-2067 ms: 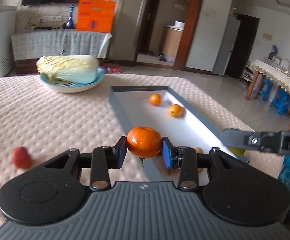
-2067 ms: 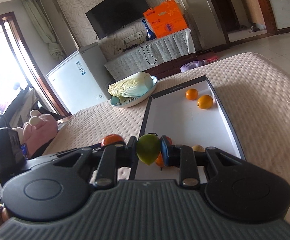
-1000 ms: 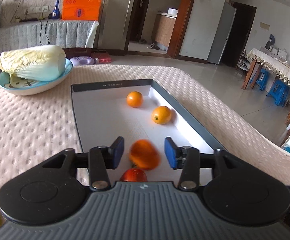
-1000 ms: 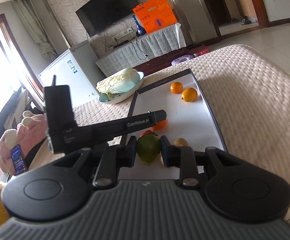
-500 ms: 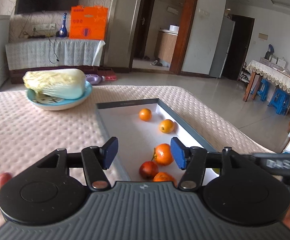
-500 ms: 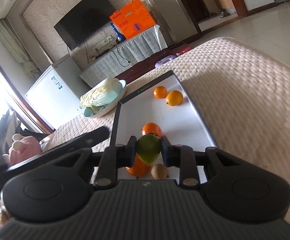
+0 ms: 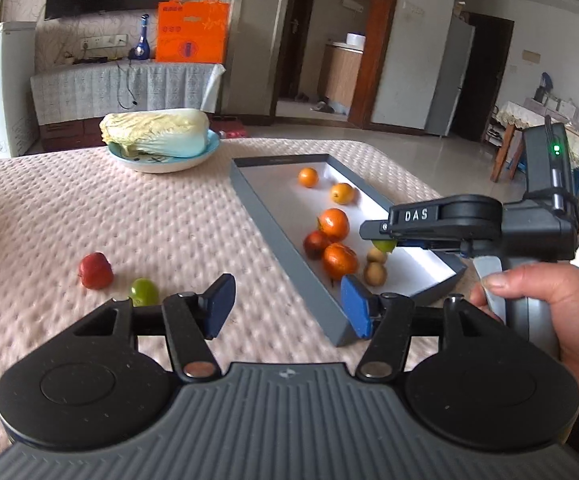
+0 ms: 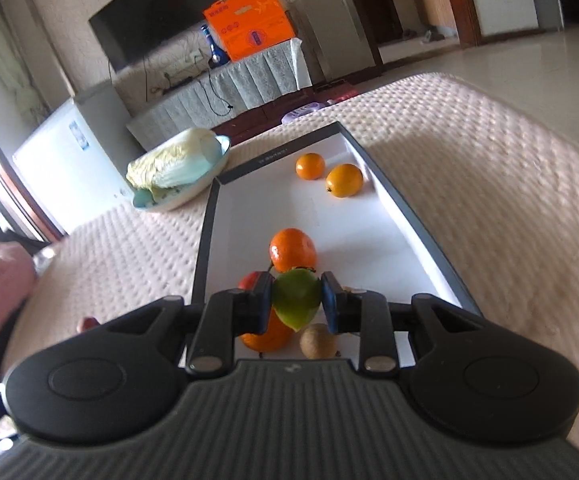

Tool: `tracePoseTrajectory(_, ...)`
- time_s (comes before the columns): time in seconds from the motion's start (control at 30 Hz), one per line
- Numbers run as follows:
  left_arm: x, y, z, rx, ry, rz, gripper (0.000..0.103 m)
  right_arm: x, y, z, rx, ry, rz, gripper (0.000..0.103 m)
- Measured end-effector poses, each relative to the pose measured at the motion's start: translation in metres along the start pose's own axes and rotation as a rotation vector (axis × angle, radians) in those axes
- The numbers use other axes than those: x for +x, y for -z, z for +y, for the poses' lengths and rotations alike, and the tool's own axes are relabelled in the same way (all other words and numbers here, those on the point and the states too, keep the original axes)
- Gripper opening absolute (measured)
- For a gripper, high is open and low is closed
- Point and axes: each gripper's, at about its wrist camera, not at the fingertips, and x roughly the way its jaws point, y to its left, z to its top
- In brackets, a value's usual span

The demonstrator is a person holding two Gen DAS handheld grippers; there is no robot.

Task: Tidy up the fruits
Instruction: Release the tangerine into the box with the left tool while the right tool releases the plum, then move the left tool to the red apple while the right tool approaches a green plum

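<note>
Green round fruit (image 8: 295,299) sits clamped between the right gripper (image 8: 295,300) fingers, above the grey shallow tray (image 8: 417,236); releasing comes next. Left gripper (image 7: 287,306) fingers stand apart, empty, with a small green fruit (image 7: 144,291) just left of them.

Tray (image 7: 273,236) ahead-right of the left gripper (image 7: 287,306), fruits clustered inside (image 7: 331,224), two more fruits (image 7: 97,270) on the table (image 7: 89,216) ahead-left, cabbage bowl (image 7: 161,162) behind them.
</note>
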Motion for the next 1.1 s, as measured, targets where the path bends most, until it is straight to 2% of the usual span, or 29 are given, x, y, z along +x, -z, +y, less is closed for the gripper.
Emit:
tracePoseTrajectory(0.17,-0.006,-0.001,0.027,-0.058,-0.064,-0.006,0.064,0.007,0.002,0.019,-0.101,0.035,-0.016,0.03)
tracePoseTrajectory(0.27,-0.012,-0.003,0.046,-0.091,-0.101,-0.014,0.064,0.006,0.0,0.02,-0.093,0.027,-0.032,0.031)
tracePoseTrajectory(0.33,-0.016,-0.003,0.058,-0.102,-0.126,-0.018,0.064,0.003,0.0,0.02,-0.089,0.025,-0.051,0.045)
tracePoseTrajectory(0.37,-0.018,-0.003,0.063,-0.104,-0.142,-0.021,0.064,0.001,-0.001,0.021,-0.092,0.031,-0.064,0.046)
tracePoseTrajectory(0.57,-0.024,-0.002,0.1,-0.16,-0.205,-0.031,0.064,-0.006,-0.002,0.019,-0.08,0.038,-0.104,0.046)
tracePoseTrajectory(0.73,-0.023,-0.001,0.12,-0.168,-0.278,-0.012,0.064,-0.008,0.0,0.02,-0.065,0.031,-0.127,0.046)
tracePoseTrajectory(1.1,-0.029,0.001,0.147,-0.183,-0.346,0.007,0.064,-0.012,0.009,0.064,-0.123,-0.113,-0.178,0.046)
